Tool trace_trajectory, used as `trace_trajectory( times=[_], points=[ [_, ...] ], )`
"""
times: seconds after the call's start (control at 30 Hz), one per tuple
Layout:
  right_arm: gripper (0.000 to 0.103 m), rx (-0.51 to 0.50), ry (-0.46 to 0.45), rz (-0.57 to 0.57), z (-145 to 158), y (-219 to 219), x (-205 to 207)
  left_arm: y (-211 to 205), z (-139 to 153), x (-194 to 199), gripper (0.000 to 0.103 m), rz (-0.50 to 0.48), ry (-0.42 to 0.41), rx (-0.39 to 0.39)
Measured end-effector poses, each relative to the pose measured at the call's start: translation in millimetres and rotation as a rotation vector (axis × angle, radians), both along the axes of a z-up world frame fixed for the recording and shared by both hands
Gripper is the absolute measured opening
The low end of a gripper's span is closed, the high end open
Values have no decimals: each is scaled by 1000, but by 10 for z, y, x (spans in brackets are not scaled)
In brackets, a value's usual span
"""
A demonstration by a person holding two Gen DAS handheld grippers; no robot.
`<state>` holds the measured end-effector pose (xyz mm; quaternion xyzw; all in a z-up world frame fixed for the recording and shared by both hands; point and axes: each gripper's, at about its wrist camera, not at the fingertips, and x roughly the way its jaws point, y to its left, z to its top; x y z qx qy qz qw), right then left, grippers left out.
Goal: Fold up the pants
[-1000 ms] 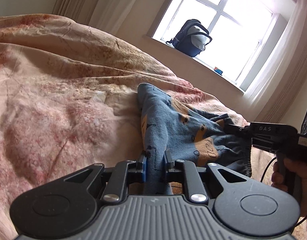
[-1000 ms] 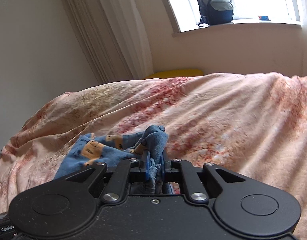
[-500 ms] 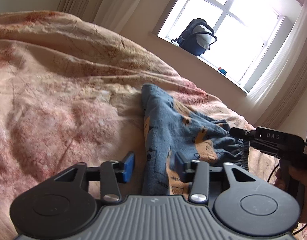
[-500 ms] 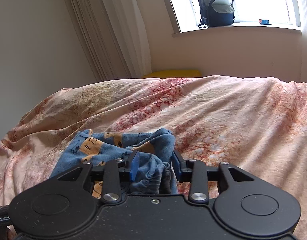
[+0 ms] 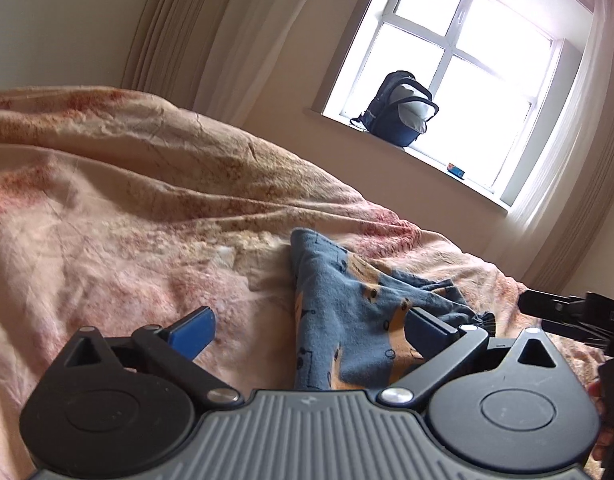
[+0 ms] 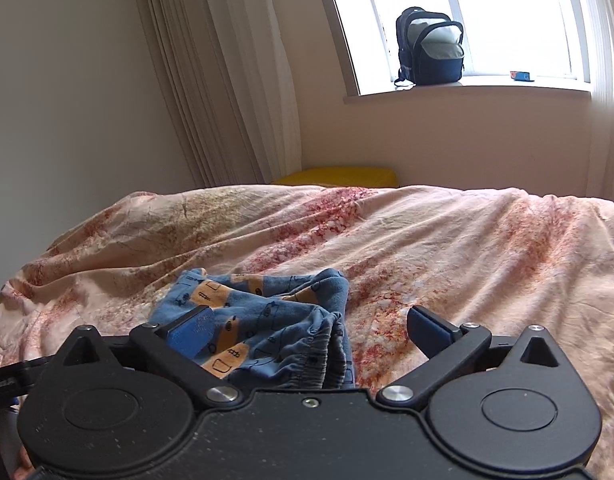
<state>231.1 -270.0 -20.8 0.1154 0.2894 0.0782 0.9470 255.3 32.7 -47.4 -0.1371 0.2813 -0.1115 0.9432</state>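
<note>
The blue pants with orange prints (image 5: 347, 312) lie folded in a small heap on the pink floral bedspread (image 5: 127, 240). My left gripper (image 5: 311, 328) is open above their near edge, holding nothing. In the right wrist view the pants (image 6: 267, 320) lie with the elastic waistband toward me. My right gripper (image 6: 307, 330) is open over them and empty. The right gripper's black body (image 5: 567, 312) shows at the right edge of the left wrist view.
The bedspread (image 6: 467, 260) covers the whole bed. A dark backpack (image 6: 429, 46) stands on the windowsill (image 6: 467, 94) beyond the bed. Curtains (image 6: 227, 80) hang left of the window. A yellow object (image 6: 335, 174) sits behind the bed.
Both grippers were shut on the pants one second ago. Both have opened wide and let the pants drop onto the bed, then lifted and drawn back a little.
</note>
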Motion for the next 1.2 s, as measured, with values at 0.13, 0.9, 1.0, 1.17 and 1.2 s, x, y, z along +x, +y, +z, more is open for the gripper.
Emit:
trace_trajectory(
  times=[0.13, 0.9, 1.0, 1.17, 1.2],
  points=[
    [102, -42, -49, -50, 71, 47, -261, -12, 79, -67, 103, 5, -22, 29],
    [102, -88, -283, -54, 496, 54, -1892, -31, 631, -1400, 103, 49, -115, 198],
    [102, -79, -289, -47, 502, 72, -2035, -65, 675, -1570, 103, 53, -125, 214],
    [102, -71, -284, -24, 469, 112, -2208, -151, 620, -1772, 103, 39, -122, 234],
    [102, -75, -283, -20, 459, 118, -2231, -158, 590, -1801, 103, 40, -118, 235]
  ],
)
